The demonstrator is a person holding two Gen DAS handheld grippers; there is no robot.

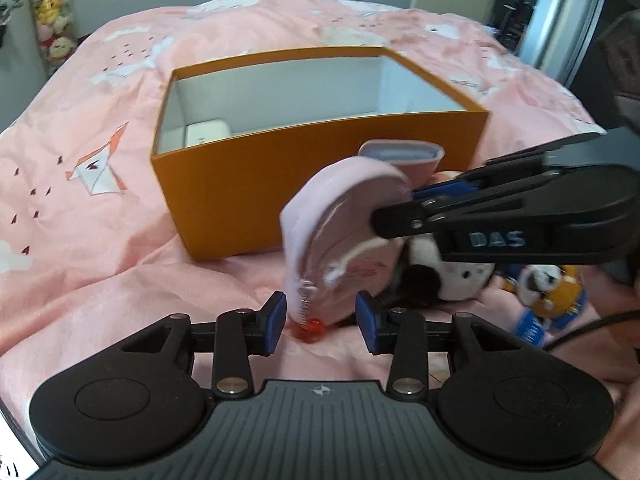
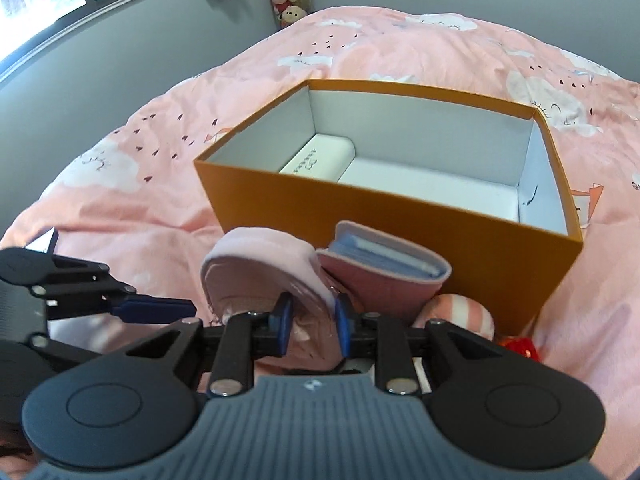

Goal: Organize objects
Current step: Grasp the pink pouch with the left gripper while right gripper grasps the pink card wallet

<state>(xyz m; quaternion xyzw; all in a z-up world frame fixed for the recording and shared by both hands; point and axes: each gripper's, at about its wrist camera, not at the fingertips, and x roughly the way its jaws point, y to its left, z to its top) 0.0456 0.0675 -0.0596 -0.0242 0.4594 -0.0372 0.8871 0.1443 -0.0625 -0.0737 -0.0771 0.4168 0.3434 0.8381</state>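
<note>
Box (image 2: pixel 384 216) on bedspread (image 2: pixel 132 208), case (image 2: pixel 320 160) inside, pouch (image 2: pixel 260 276) before it

"DAS" stands in pale letters on the right hand-held gripper (image 1: pixel 404 196); other print is unreadable.

- White case (image 2: pixel 318 160) in the orange box (image 2: pixel 360 216): near end hidden behind the box's front wall; its print too small to read.
- Pink pouch (image 1: pixel 344 232): motion-blurred; red charm (image 1: pixel 310 330) at its zip indistinct.
- Panda plush (image 1: pixel 452 276): largely covered by the right gripper (image 2: pixel 311 326) and the pouch.
- Yellow plush (image 1: pixel 548 288): blurred, kind unclear.
- Striped plush (image 2: pixel 460 314): mostly hidden behind the card holder (image 2: pixel 384 268).
- Plush toys (image 1: pixel 52 20) against the wall: too small to identify.
</note>
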